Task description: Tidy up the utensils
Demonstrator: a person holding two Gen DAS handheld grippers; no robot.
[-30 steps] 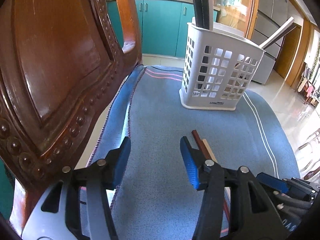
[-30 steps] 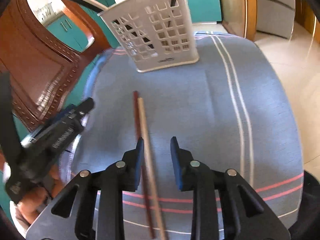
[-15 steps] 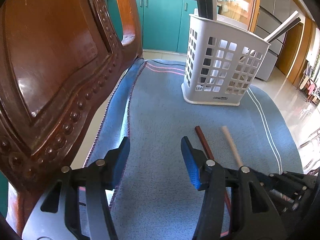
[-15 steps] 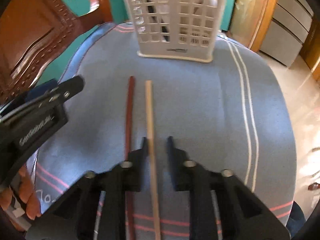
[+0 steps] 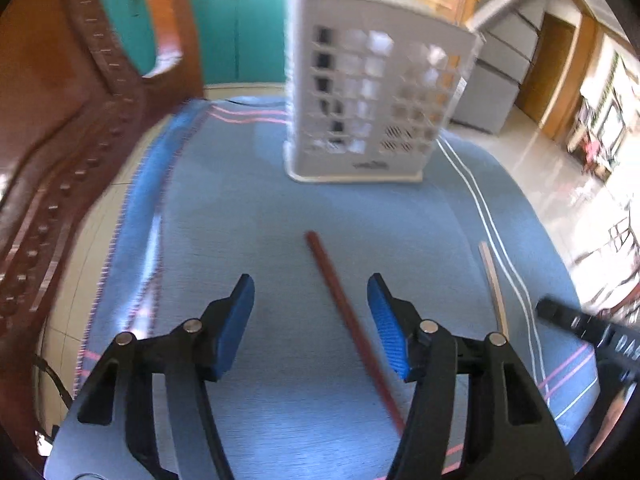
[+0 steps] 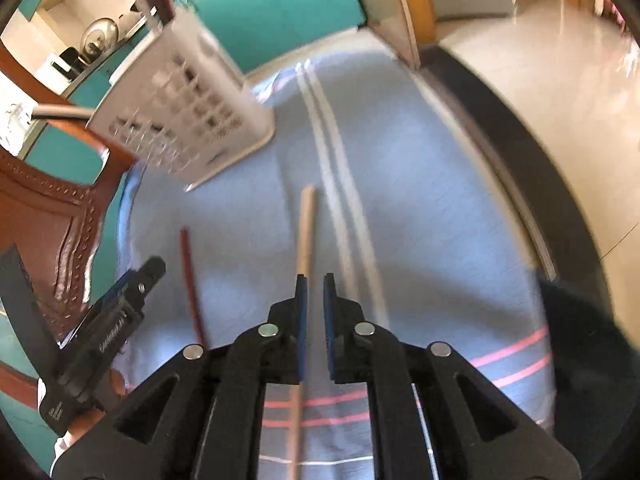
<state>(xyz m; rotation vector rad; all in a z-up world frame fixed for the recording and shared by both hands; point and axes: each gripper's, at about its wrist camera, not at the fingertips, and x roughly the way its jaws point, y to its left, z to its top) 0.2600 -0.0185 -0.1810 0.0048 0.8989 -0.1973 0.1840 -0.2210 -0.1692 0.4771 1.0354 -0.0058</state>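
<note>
Blue cloth [image 5: 280, 208], red chopstick [image 5: 348, 320] between wide-apart left gripper [image 5: 310, 320] fingers.

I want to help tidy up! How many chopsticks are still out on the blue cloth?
2. The dark red chopstick lies between the left tool's open fingers. The pale wooden chopstick is in the right tool. The white utensil basket may hide more.
</note>
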